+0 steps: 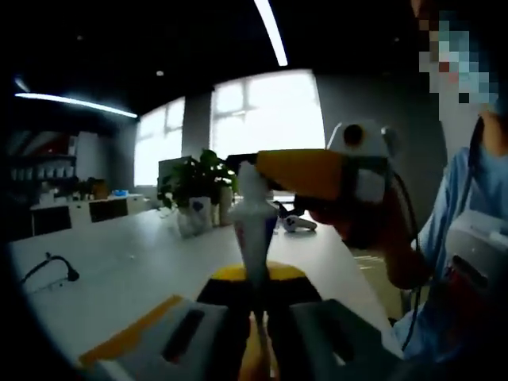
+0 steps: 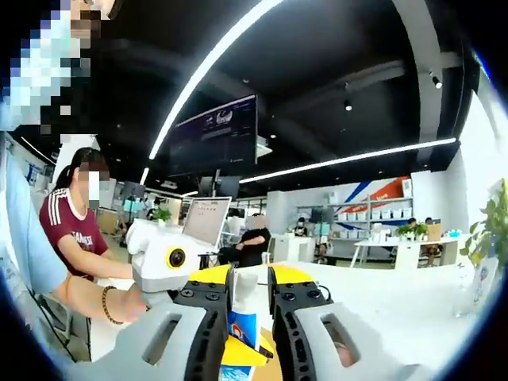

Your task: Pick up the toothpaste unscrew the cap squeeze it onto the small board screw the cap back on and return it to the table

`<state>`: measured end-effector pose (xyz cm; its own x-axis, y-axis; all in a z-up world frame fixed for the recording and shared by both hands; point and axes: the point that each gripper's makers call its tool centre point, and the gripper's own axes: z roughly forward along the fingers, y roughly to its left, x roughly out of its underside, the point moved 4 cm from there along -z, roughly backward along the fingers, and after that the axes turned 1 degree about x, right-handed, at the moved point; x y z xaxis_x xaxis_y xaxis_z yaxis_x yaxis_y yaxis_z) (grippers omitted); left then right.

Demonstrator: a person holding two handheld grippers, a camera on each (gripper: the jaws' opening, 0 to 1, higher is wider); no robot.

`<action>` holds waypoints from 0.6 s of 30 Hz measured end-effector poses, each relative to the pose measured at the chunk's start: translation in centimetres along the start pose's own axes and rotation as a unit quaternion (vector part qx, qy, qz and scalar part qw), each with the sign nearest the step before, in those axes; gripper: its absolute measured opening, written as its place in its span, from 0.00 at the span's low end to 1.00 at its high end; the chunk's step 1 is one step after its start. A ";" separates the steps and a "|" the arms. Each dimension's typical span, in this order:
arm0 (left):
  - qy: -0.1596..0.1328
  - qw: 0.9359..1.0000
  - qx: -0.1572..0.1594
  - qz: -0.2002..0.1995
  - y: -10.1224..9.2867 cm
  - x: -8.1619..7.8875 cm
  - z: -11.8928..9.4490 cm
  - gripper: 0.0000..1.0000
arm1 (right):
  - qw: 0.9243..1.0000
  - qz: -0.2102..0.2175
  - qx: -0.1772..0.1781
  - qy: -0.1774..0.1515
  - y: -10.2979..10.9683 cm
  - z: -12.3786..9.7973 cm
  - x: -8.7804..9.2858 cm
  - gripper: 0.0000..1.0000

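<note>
The toothpaste tube [image 1: 255, 230] stands upright above the white table [image 1: 119, 262], white with a blue and red print. Its flat tail is pinched between the jaws of my left gripper [image 1: 255, 279], which is shut on it. My right gripper [image 1: 263, 171] comes in from the right with its yellow-tipped jaws closed around the white cap [image 1: 251, 178] at the tube's top. In the right gripper view the cap [image 2: 248, 287] sits between the jaws of my right gripper [image 2: 249, 278], and the tube's printed body [image 2: 240, 332] hangs below it.
A potted plant [image 1: 200, 181] and a small white object [image 1: 299, 224] stand at the table's far end. A black cable [image 1: 57, 270] lies on the left. A seated person [image 2: 75, 226] and a monitor [image 2: 205, 221] are beyond the table.
</note>
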<state>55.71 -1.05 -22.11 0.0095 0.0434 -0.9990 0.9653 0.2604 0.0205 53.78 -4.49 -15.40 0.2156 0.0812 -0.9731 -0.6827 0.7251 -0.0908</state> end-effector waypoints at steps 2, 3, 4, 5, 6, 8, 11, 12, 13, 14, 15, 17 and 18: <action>0.004 1.000 -0.007 0.003 0.1 0.1 0.0 0.04 | 1.000 0.010 -0.005 -0.005 0.4 0.2 0.0 0.10; 0.004 1.000 -0.009 0.004 0.2 0.1 0.0 0.04 | 1.000 0.016 -0.007 -0.008 0.6 0.3 -0.1 0.09; 0.004 1.000 -0.008 0.003 0.2 0.1 0.0 0.04 | 1.000 0.010 -0.004 -0.007 0.5 0.4 0.0 0.09; 0.004 1.000 -0.009 0.001 0.2 0.1 0.0 0.04 | 1.000 0.005 0.001 -0.007 0.5 0.5 -0.1 0.09; 0.005 1.000 -0.008 0.000 0.2 0.1 -0.1 0.04 | 1.000 0.002 0.002 -0.007 0.4 0.4 -0.1 0.09; 0.003 1.000 0.000 0.000 0.0 0.1 -0.1 0.04 | 1.000 0.001 -0.002 -0.011 0.5 0.3 -0.1 0.09; 0.002 1.000 0.030 -0.003 -0.6 0.1 -0.2 0.04 | 0.999 0.022 -0.043 -0.015 0.8 0.1 -0.2 0.08; -0.001 0.999 0.047 -0.012 -0.9 0.1 -0.2 0.04 | 0.997 0.037 -0.059 -0.018 0.8 0.1 -0.2 0.08; -0.006 0.999 0.050 -0.018 -0.9 0.1 -0.2 0.04 | 0.996 0.047 -0.070 -0.023 0.8 0.0 -0.3 0.08; -0.004 0.998 0.060 -0.030 -0.9 0.2 -0.3 0.04 | 0.995 0.064 -0.076 -0.023 0.5 0.1 -0.2 0.08; -0.002 0.998 0.057 -0.027 -0.7 0.3 -0.2 0.04 | 0.994 0.076 -0.082 -0.021 0.4 0.2 0.1 0.08; 0.002 0.998 0.053 -0.025 -0.5 0.4 -0.2 0.03 | 0.992 0.065 -0.109 -0.019 0.2 0.5 0.3 0.08; 0.003 0.998 0.056 -0.026 -0.4 0.4 -0.3 0.03 | 0.990 0.067 -0.124 -0.014 0.1 0.6 0.2 0.07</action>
<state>55.26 -0.84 -22.48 -0.0421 0.0390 -0.9984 0.9876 0.1530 -0.0357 54.20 -3.99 -15.51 0.1281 0.1866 -0.9741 -0.8566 0.5158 -0.0139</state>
